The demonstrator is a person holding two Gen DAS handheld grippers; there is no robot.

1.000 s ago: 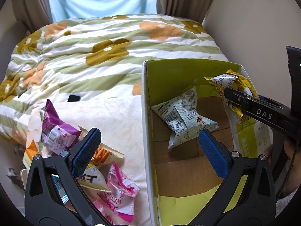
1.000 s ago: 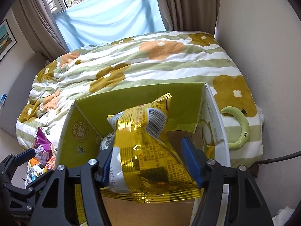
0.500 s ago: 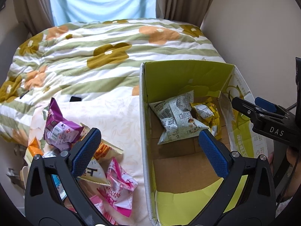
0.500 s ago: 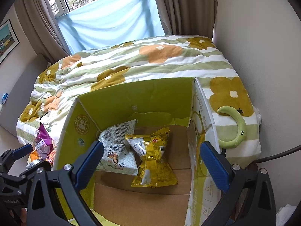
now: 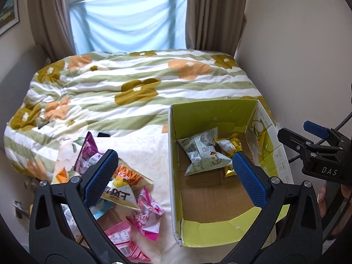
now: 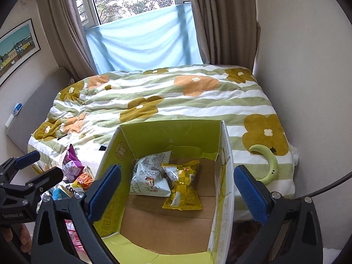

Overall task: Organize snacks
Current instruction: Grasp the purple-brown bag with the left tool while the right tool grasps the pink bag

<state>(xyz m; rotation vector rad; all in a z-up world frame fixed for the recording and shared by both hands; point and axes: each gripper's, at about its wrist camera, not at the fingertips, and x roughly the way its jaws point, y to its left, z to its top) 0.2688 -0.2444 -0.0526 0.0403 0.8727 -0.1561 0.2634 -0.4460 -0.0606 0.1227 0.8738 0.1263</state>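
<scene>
Both wrist views overlook box (image 5: 220,114).

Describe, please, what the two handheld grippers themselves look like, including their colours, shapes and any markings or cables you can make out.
Both are black plastic frames with triangular cut-outs and silver screws. The left gripper and the right gripper each carry two fingers with textured blue pads. Seen from the other camera, the right one reads "DAS" in white, with a black cable behind it; the left reads "GenRobot.AI".

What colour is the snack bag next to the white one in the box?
Shiny yellow-gold snack bag, clearest in the right wrist view.
</scene>
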